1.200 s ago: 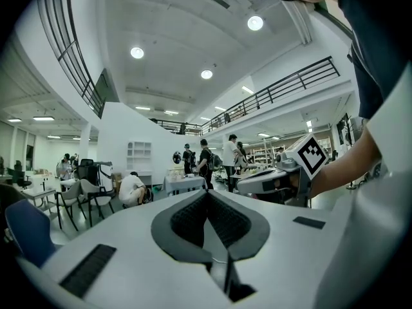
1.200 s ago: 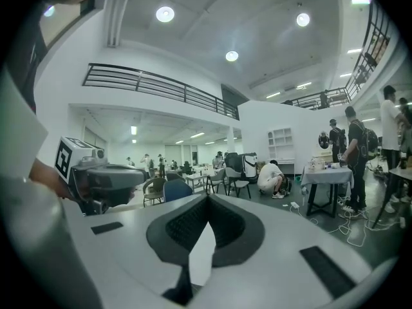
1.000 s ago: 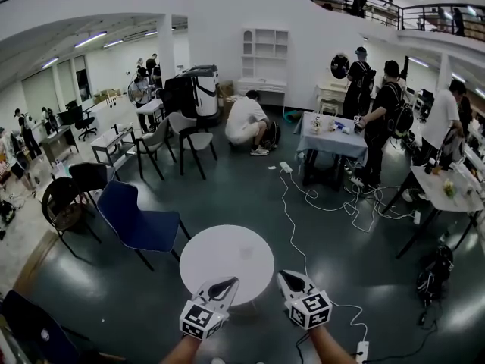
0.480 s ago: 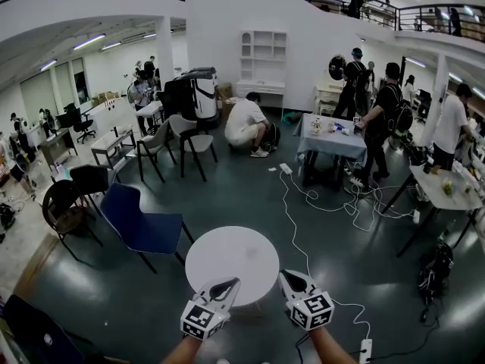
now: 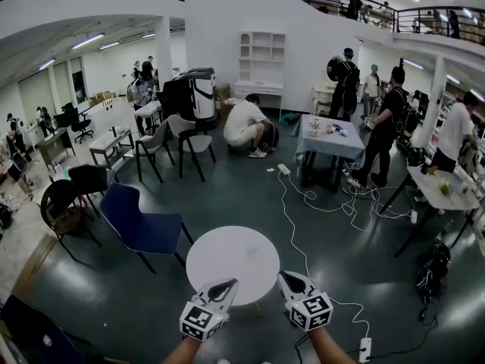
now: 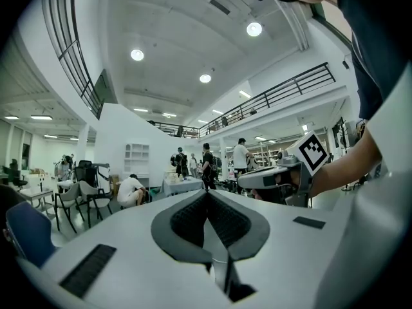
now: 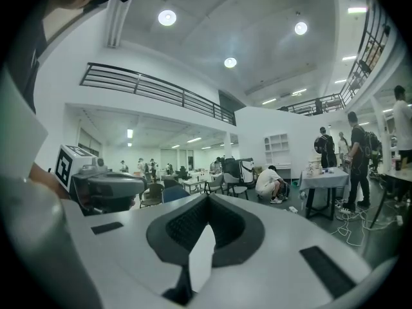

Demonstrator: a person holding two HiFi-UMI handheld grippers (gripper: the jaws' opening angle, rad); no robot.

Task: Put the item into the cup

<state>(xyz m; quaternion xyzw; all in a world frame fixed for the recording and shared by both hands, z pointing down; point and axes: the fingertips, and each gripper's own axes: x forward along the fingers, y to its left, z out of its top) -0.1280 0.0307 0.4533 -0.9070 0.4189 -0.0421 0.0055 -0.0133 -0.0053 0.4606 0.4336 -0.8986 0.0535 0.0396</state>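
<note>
People (image 5: 345,82) by the far table (image 5: 331,144) have shifted in the head view. The left gripper (image 5: 220,287) and right gripper (image 5: 291,280) hover as before at the round table (image 5: 231,252), which shows no item or cup. Left gripper view: jaws pressed together, nothing between. Right gripper view: the same. With no item in sight, its weight, stiffness and best grip spot can't be judged.

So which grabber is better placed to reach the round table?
Left, probably: in the head view the left gripper overlaps the near edge of the round white table, while the right gripper points just past its right side. Both are shut and empty.
</note>
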